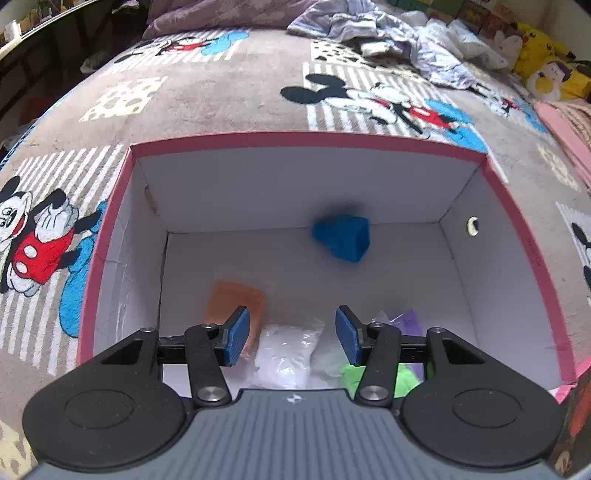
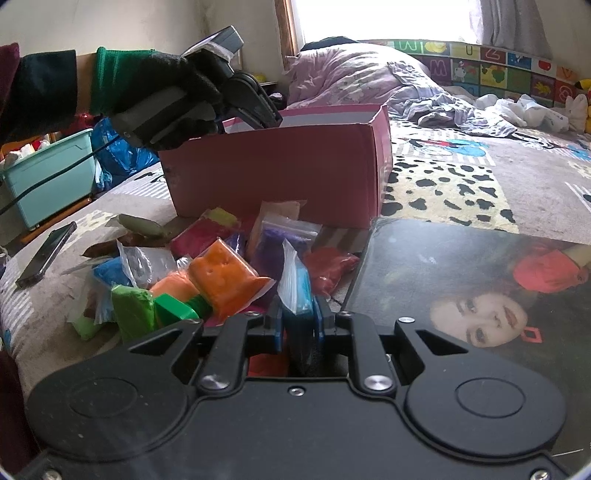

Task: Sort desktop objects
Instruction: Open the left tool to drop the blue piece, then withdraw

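Observation:
In the left wrist view my left gripper (image 1: 292, 334) is open, hovering over the pink box (image 1: 310, 137) with nothing between its pads. Inside, a blurred blue lump (image 1: 341, 238) shows near the far wall. An orange bag (image 1: 236, 295), a white bag (image 1: 284, 350), a green bag (image 1: 352, 373) and a purple bag (image 1: 406, 320) lie on the box floor. In the right wrist view my right gripper (image 2: 300, 326) is shut on a clear bag of blue clay (image 2: 297, 282). This is at the near edge of a pile of coloured clay bags (image 2: 221, 277) in front of the pink box (image 2: 280, 166).
A gloved hand (image 2: 159, 85) holds the left gripper above the box. A phone (image 2: 48, 254) lies left of the pile, and a teal bin (image 2: 48, 173) stands beyond it. A glossy printed sheet (image 2: 461, 266) lies to the right. Crumpled bedding (image 1: 388, 33) lies beyond the patterned blanket.

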Available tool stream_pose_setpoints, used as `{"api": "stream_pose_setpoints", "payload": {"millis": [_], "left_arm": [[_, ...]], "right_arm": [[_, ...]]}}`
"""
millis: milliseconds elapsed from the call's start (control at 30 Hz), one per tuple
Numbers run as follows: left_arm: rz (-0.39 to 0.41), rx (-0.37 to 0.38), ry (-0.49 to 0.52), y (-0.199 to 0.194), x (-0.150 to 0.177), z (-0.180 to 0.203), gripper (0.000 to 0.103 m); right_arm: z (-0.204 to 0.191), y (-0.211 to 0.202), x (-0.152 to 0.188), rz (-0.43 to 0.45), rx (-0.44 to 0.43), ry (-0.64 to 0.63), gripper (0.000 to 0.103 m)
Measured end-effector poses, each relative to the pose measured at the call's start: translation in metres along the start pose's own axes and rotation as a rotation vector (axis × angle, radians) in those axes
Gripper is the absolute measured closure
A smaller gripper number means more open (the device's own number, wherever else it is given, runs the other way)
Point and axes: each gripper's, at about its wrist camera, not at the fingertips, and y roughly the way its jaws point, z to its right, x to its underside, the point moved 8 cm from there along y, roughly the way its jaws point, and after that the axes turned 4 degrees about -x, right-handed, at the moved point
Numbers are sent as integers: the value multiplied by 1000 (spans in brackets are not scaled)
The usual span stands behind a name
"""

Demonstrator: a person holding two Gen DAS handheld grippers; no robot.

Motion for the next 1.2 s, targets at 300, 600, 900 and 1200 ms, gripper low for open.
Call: {"api": "stream_pose_setpoints", "payload": {"millis": [300,600,900,1200], "left_arm": [[105,-5,70,-24,8,11,54],[175,50,29,-61,25,9,53],[252,82,28,-104,48,5,53],[340,121,19,-148,85,2,53]], "right_arm": [[4,1,2,8,-20,33,88],[5,-2,3,17,-38,73,88],[4,-13,-2,33,-32,93,88],[3,-27,-8,49,-29,116,88]]}}
